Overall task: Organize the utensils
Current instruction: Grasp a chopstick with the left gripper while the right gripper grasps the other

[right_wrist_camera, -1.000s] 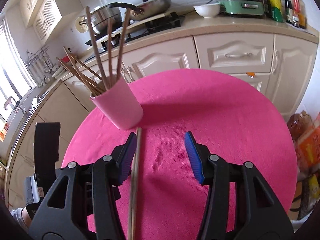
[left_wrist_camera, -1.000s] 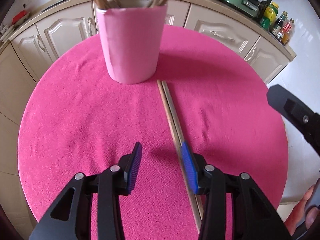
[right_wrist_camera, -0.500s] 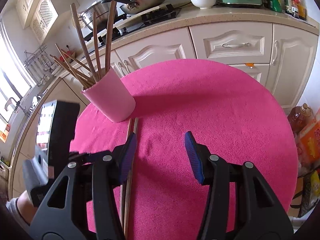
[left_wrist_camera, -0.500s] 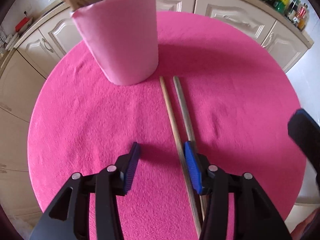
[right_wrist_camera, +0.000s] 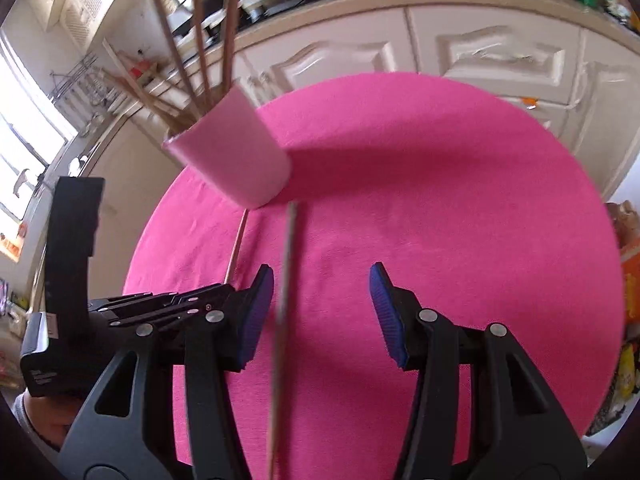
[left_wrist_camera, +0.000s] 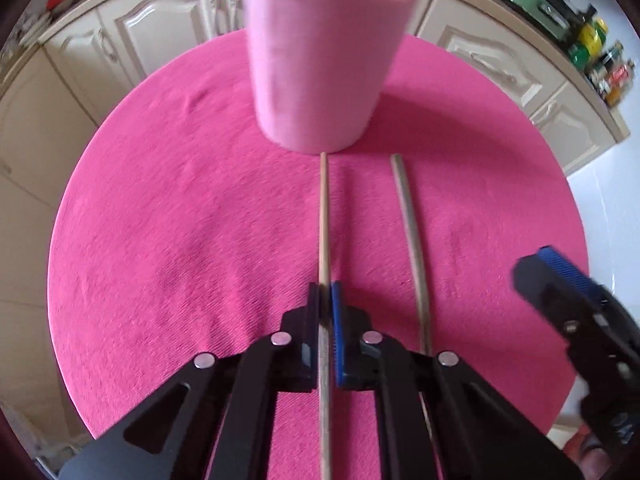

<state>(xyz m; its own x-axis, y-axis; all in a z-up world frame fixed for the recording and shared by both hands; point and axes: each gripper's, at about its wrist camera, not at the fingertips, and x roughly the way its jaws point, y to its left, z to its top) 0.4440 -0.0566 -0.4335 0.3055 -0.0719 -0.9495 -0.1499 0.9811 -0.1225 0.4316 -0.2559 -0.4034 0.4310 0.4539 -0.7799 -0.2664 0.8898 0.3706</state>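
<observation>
A: Left gripper (left_wrist_camera: 325,292) is clamped on 1 chopstick (left_wrist_camera: 324,216); right gripper (right_wrist_camera: 322,300) gapes around the other chopstick (right_wrist_camera: 289,248), not gripping it.

B: Both lie below the pink cup (left_wrist_camera: 320,60), which holds several sticks; 2 remain.

Left chopstick (left_wrist_camera: 325,224): I see a pale wooden stick flat on the pink cloth, its far tip touching the foot of the pink cup, its near part pinched between blue pads.
Right chopstick (left_wrist_camera: 412,240): greyer, slightly bowed, flat on the cloth just beside the first, far tip near the cup, apart from it.
Pink cup (left_wrist_camera: 320,68): I see it upright at the cloth's far side, holding several wooden chopsticks (right_wrist_camera: 200,40) that fan outward.
</observation>
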